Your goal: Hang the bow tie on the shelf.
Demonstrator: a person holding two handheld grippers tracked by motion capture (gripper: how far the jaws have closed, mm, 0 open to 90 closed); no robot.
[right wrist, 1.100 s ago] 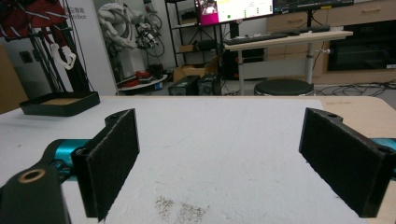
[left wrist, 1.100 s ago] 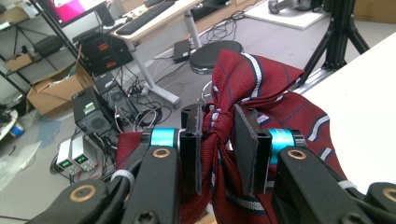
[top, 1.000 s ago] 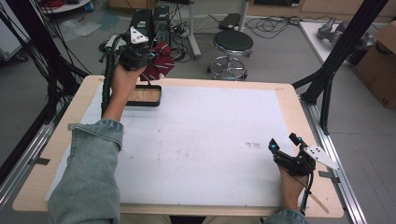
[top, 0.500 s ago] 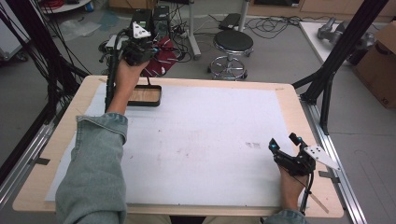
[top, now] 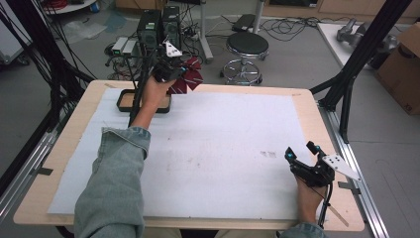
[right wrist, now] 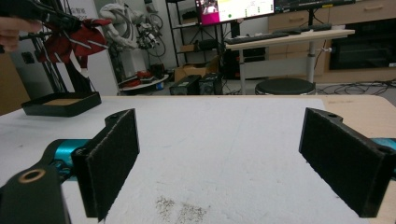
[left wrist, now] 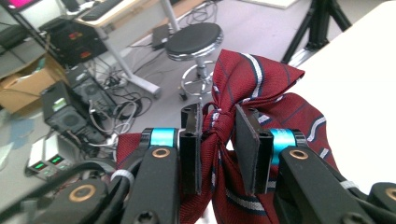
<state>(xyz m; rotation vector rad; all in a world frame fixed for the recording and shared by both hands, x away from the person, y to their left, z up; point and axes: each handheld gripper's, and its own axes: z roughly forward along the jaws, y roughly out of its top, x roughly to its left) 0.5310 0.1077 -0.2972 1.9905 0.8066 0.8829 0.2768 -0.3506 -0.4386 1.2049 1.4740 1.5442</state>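
A dark red striped bow tie (left wrist: 252, 93) hangs in the air, pinched at its knot by my left gripper (left wrist: 218, 140), which is shut on it. From above, that gripper (top: 171, 74) is raised high over the table's far left edge with the red bow tie (top: 188, 79) trailing from it. The right gripper view also catches the bow tie (right wrist: 77, 39) at upper left. My right gripper (top: 303, 154) rests low near the table's front right corner, its jaws wide apart and nothing between its pads (right wrist: 114, 154).
A shallow black tray (top: 126, 101) with a wooden floor sits at the far left of the white mat (top: 218, 148). Beyond the table stand a black stool (top: 246, 45), computer boxes and cables. Black frame legs rise at both sides.
My left gripper has lifted away from above the black tray, rising and shifting slightly right with the bow tie in it. The right gripper has stayed put.
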